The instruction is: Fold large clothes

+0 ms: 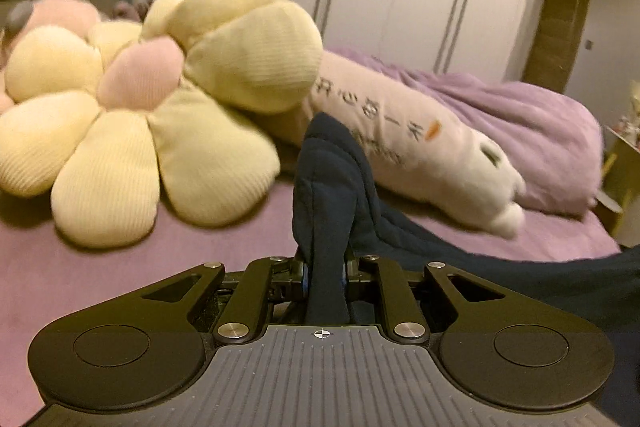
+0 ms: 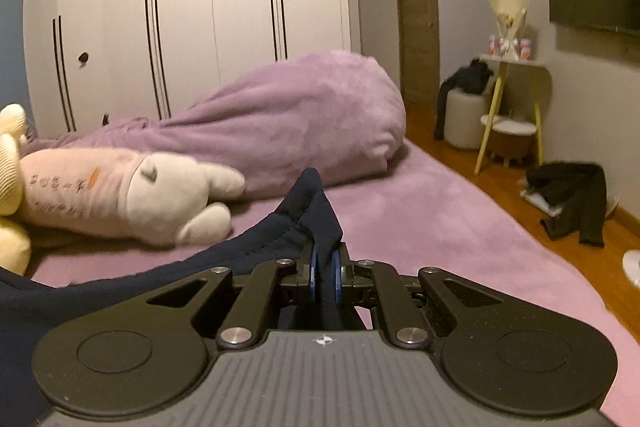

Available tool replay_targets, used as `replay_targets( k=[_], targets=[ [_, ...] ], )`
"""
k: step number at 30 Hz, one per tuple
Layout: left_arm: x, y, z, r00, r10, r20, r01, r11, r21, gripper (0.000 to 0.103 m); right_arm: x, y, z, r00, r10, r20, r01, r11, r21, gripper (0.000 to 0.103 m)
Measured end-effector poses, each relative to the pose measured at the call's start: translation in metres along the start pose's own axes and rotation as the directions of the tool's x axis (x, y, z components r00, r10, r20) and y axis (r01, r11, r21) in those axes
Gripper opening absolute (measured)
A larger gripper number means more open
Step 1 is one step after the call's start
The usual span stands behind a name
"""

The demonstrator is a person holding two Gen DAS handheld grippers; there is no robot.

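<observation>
A dark navy garment (image 1: 332,187) lies across the purple bed (image 1: 100,267). My left gripper (image 1: 325,271) is shut on a bunched fold of it, which stands up between the pads and trails off to the right. In the right wrist view the same navy garment (image 2: 304,203) rises in a peak from my right gripper (image 2: 325,267), shut on its edge. From there the cloth drapes down to the left over the bed (image 2: 420,219). Both pinched edges are lifted off the sheet.
A yellow flower cushion (image 1: 132,115) and a long pink and white plush toy (image 1: 420,147) lie close ahead. A heaped purple blanket (image 2: 300,111) sits behind them. White wardrobe doors (image 2: 180,7) stand beyond. Dark clothes (image 2: 572,195) lie on the wooden floor at the right.
</observation>
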State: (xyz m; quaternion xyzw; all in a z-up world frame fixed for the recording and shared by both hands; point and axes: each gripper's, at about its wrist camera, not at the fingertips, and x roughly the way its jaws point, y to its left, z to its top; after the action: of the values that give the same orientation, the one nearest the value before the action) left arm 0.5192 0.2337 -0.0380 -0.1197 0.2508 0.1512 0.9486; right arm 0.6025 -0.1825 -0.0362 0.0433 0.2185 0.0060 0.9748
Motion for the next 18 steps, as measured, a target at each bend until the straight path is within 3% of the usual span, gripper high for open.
replay_targets(
  k=[3,5,7,12,15,17,18],
  targets=[
    [0.029,-0.013,-0.019,0.997,0.071,0.039,-0.072,0.996,0.046,0.020,0.031,0.013,-0.013,0.998,-0.055,0.021,0.055,0.998,0.008,0.008],
    [0.051,-0.015,-0.041,0.995,0.094,0.017,-0.095,0.993,0.074,0.022,0.049,0.018,-0.029,0.996,-0.084,0.009,0.084,0.996,0.002,0.008],
    [0.071,-0.010,-0.061,0.995,0.096,-0.029,-0.093,0.992,0.082,0.035,0.071,0.022,-0.050,0.992,-0.118,-0.033,0.117,0.992,-0.041,0.008],
    [0.085,0.022,-0.080,0.999,0.017,-0.040,-0.021,0.995,-0.102,0.050,0.105,-0.007,-0.083,0.988,-0.055,-0.148,0.071,0.992,0.106,0.012],
    [0.087,0.040,-0.080,0.999,0.010,-0.051,-0.021,0.977,-0.212,0.073,0.109,-0.012,-0.087,0.990,-0.035,-0.139,0.056,0.988,0.145,0.014],
    [0.079,0.045,-0.077,1.000,0.008,-0.029,-0.015,0.968,-0.251,0.074,0.106,-0.014,-0.086,0.991,-0.024,-0.131,0.045,0.986,0.163,0.016],
    [0.070,0.047,-0.074,0.999,0.025,-0.020,-0.029,0.965,-0.262,0.075,0.101,-0.018,-0.085,0.993,-0.013,-0.115,0.034,0.981,0.189,0.024]
  ],
)
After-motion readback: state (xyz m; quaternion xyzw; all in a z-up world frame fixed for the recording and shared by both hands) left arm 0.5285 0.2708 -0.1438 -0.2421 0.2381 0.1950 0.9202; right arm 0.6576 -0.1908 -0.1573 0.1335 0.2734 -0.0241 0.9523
